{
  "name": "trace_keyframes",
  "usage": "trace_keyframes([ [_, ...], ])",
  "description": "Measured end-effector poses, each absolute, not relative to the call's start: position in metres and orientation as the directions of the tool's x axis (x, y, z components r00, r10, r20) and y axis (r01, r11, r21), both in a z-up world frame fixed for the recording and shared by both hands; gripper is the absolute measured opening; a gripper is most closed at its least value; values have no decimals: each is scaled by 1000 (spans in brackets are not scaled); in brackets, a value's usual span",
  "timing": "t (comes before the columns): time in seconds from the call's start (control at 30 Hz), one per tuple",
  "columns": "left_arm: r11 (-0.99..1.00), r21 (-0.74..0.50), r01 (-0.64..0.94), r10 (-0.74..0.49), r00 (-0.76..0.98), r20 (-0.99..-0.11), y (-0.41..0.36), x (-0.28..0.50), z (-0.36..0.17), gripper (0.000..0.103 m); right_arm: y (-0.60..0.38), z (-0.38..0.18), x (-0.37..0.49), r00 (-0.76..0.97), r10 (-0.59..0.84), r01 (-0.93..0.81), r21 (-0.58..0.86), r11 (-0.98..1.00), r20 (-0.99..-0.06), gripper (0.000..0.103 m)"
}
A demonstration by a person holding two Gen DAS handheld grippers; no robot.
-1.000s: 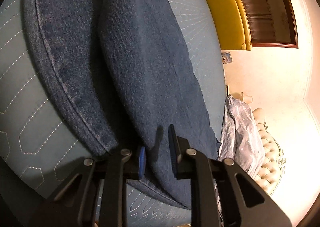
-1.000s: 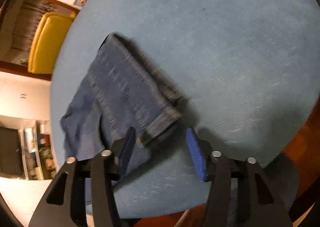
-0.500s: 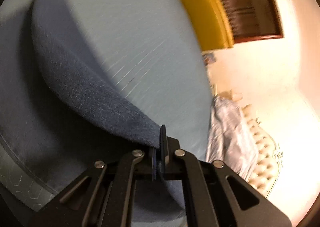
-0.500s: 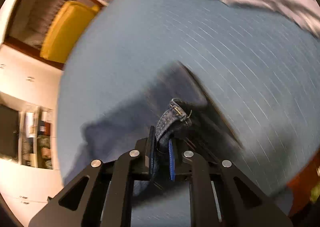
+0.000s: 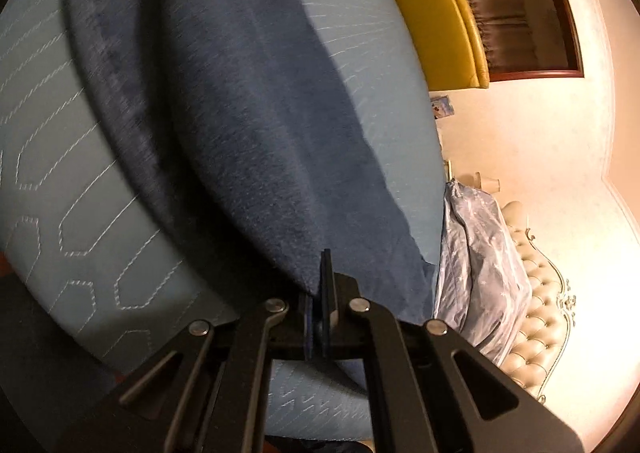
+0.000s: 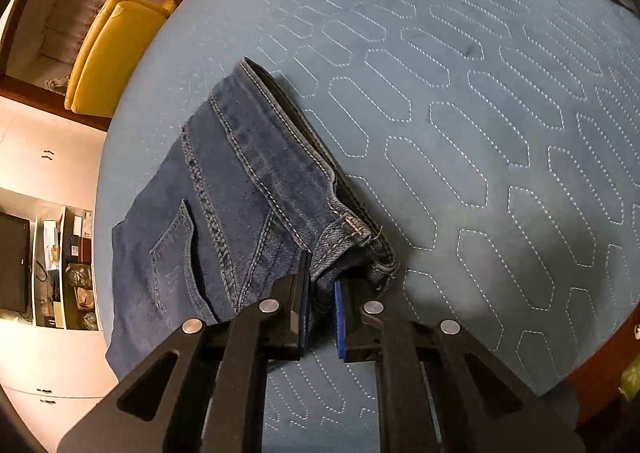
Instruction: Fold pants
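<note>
Blue denim pants lie on the quilted teal bed cover, back pocket up, waistband toward the bed's middle. My right gripper has the near waistband corner between its blue pads, with its jaws closing onto the bunched denim. In the left wrist view the pant legs stretch away across the cover. My left gripper is shut on the near end of one leg, which rises slightly off the bed to the pads.
A yellow armchair stands past the bed's far side. Crumpled pale bedding and a tufted cream headboard are at the right. Shelves and a dark screen line the wall. The bed's wooden edge shows at the lower right.
Both grippers went from open around the denim to closed on it. The left one pinched the leg end and raised it; the right one clamped the waistband corner.
</note>
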State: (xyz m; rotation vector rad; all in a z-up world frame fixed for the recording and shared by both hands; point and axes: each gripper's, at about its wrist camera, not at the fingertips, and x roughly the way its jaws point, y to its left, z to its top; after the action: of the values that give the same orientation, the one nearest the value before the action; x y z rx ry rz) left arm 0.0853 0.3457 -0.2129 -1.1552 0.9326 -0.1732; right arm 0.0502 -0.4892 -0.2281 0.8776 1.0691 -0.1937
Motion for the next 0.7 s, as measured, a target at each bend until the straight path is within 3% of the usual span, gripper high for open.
trace_keyframes([
  [0.17,446,-829,-339,-565,611,-554,345,88,-221,2,-481,-195,44,532,208,499,502,706,-821,10],
  [0.27,442,-837,-322,-572,618,-540,342,86,-226,3,-482,-209,50,485,194,525,462,715,-852,9],
  [0.3,434,-842,-321,-569,626,-533,345,84,-227,12,-480,-219,51,467,179,531,437,726,-866,8],
  [0.33,413,-853,-318,-571,639,-515,350,82,-229,29,-477,-222,51,462,152,523,407,749,-874,5],
  [0.4,364,-881,-302,-554,690,-466,367,80,-230,40,-467,-220,51,453,101,516,353,780,-886,4],
  [0.7,256,-937,-239,-495,800,-339,436,101,-222,40,-437,-221,67,397,3,546,238,803,-918,4],
])
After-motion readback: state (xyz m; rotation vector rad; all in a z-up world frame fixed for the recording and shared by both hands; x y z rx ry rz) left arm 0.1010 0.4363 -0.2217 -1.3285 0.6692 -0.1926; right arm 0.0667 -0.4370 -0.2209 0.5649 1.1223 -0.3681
